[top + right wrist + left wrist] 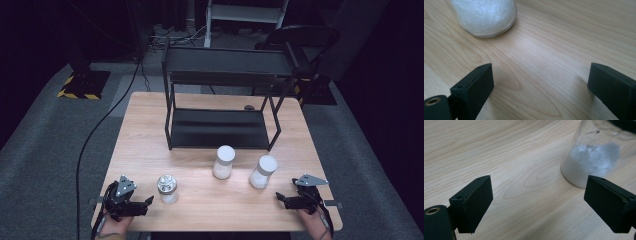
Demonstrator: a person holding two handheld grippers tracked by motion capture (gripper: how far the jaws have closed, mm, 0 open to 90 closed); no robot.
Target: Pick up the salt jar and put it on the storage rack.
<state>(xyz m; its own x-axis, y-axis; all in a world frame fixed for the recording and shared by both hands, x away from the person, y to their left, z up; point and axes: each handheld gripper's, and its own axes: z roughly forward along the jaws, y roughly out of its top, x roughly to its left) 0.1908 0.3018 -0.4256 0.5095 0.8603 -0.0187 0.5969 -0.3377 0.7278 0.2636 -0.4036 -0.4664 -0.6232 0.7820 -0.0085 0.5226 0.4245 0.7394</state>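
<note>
Three jars of white powder stand on a pale wooden table in the lower half of the high view, in front of a black two-tier rack at centre. The left jar, with a shiny metal top, is at lower left, just beside the left gripper. The middle jar and the right jar carry matte white caps. The right gripper is at lower right, near the right jar.

Both grippers are seen with jaws wide apart and nothing between them; only bare wood lies in each gap.

In the left gripper view the left jar is at upper right, off the jaw line. The step in hand is judged to be a reach for a jar. The gripper is best swung until the jar sits centred between the pads, kept level, and closed low on the body. The glass is smooth, clear and slightly tapered, so a slip is likely if it is squeezed near the top. The powder looks clumpy, the wood finely grained, the pads flat and matte.
</note>
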